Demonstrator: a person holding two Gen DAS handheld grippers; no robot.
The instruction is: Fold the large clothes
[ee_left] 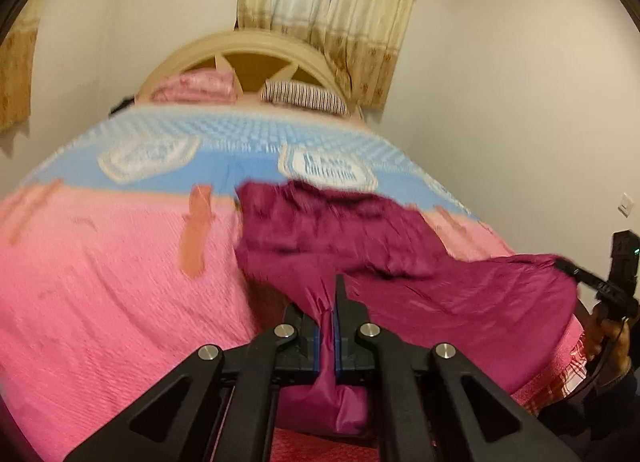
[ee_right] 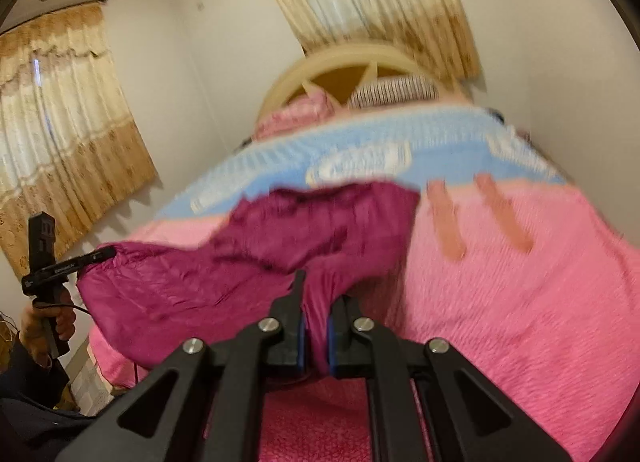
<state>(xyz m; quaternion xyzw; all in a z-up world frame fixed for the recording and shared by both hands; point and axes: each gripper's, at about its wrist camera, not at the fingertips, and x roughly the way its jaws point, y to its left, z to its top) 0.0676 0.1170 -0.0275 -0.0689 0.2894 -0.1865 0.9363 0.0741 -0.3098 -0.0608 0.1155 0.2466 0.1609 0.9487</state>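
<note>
- Left gripper (ee_left: 334,336): black jaws with blue pads, squeezed tight on a bunch of the dark red cloth (ee_left: 400,246).
- Right gripper (ee_right: 316,336): same black jaws, same blue pads, pinched on another bunch of that cloth (ee_right: 240,258).
- Cloth: shiny, wrinkly, held up off the pink bedspread (ee_left: 100,282) near the foot of the bed, stretched between the two grippers, sagging in the middle, far end resting on the bed by the blue band (ee_left: 224,142) of the spread.
- Seen from the left wrist: right gripper out at the far right edge (ee_left: 562,264), tip biting the cloth's corner, hand (ee_left: 608,342) wrapped round its handle.
- Seen from the right wrist: left gripper at the far left (ee_right: 110,251), tip on the cloth's other corner, hand (ee_right: 44,330) on its handle.
- Farther back: pink pillow (ee_left: 196,88), striped pillow (ee_left: 304,96), round cream headboard (ee_left: 248,46).
- Behind that: tan curtains (ee_left: 332,10) on white walls.
- Pictures blurry, small things hard to make out.
</note>
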